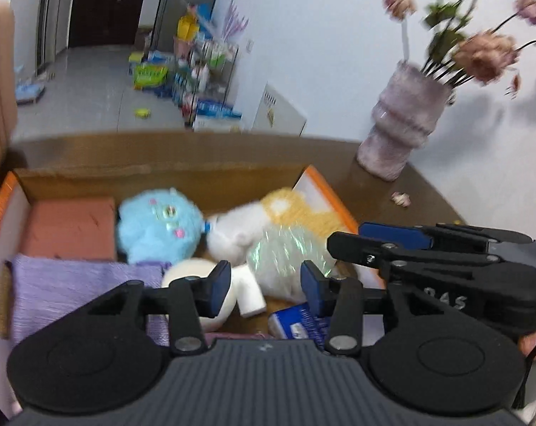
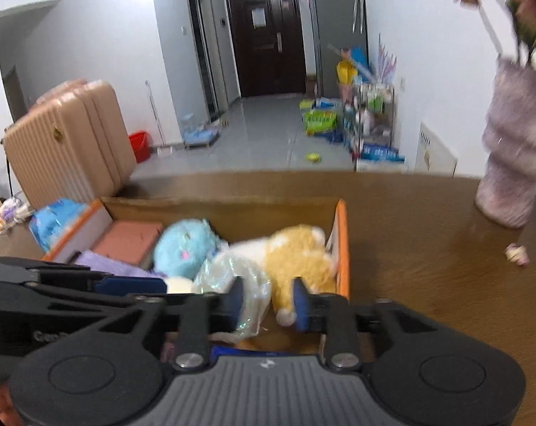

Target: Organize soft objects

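Blue plush (image 1: pixel 159 225) in cardboard box (image 1: pixel 90 177), mid-back, beside yellow-white plush (image 2: pixel 299 252). Light, squashy, forgiving; likely best pinched at bulging body. Crinkly plastic bag (image 2: pixel 232 277) slippery. Left gripper (image 1: pixel 266 289), right gripper (image 2: pixel 268 305) both part-open, empty, above box's near edge. Box on counter (image 2: pixel 427 248).

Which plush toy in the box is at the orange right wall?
The yellow plush: it lies against the box's right wall. The blue plush sits mid-box, beside the pink block.

Left gripper (image 1: pixel 266 288), right gripper (image 2: pixel 268 304): side by side, parted, empty, angled down.
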